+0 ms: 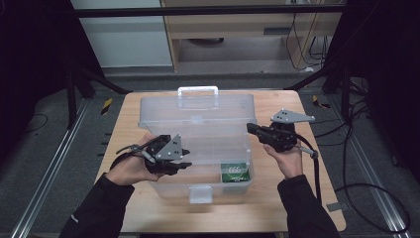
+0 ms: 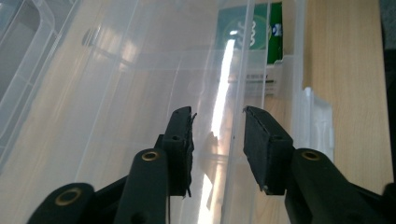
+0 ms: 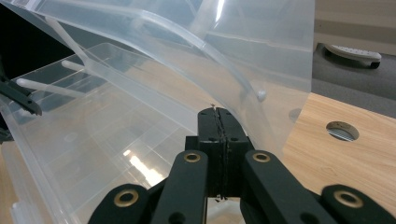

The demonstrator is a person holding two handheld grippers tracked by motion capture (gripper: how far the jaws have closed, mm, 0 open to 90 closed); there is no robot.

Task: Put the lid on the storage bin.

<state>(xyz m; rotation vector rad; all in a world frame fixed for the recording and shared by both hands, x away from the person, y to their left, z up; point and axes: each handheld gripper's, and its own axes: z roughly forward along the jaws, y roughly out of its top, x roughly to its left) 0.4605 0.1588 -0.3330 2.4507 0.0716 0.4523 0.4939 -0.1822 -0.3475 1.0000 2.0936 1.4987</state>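
Light wood counter (image 1: 277, 208) on grey floor, dark frame around, pale cabinets behind. Clear plastic box (image 1: 198, 148), lid up, stands mid-counter, green packet (image 1: 235, 172) in its near right corner. Left gripper (image 2: 217, 144): jaws apart astride the box's wall. Right gripper (image 3: 218, 140): jaws closed together at the lid's edge.

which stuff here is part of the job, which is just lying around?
In the job:
clear plastic box
its raised lid
green packet inside
left gripper, open
right gripper, shut

Lying about:
wooden table
floor cables
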